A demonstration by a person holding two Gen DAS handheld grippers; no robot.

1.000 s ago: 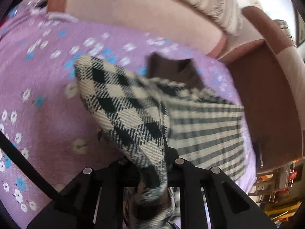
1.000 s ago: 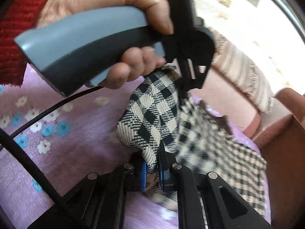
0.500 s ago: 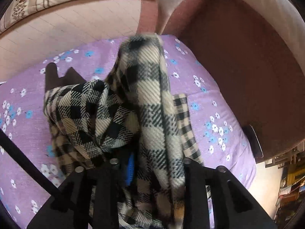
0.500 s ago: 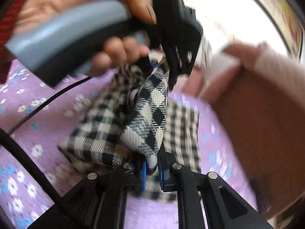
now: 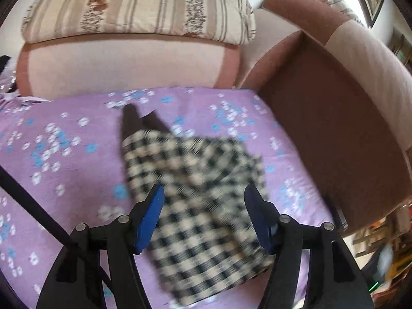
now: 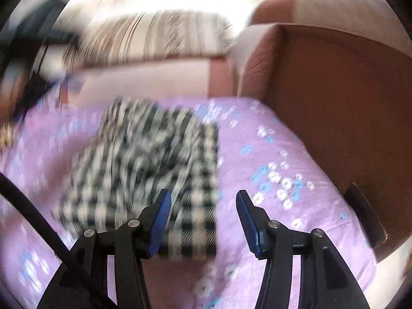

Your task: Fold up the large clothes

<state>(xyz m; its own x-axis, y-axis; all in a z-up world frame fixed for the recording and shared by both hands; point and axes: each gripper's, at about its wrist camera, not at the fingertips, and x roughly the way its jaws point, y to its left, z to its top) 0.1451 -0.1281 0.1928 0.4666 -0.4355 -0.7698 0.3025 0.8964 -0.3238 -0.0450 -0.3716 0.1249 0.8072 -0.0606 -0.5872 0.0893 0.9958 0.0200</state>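
Both grippers, left gripper (image 5: 204, 212) and right gripper (image 6: 200, 219), hang spread wide, holding nothing, over the checked garment (image 5: 195, 195) — soft, floppy, light-looking; I'd pinch the corners nearest the sofa armrest (image 5: 334, 118).

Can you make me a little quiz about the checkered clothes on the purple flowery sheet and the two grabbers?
1. True or false: the left gripper is squeezing the checkered garment.
2. What colour are the pads on the right gripper? A) red B) blue C) green
3. Fill in: the garment lies on a ____ sheet with small flowers.

Key
1. False. Its jaws stand wide open, with nothing clamped between them.
2. B, blue.
3. Purple. The sheet covers the seat of a sofa, and a striped cushion rests on top of the sofa's back.
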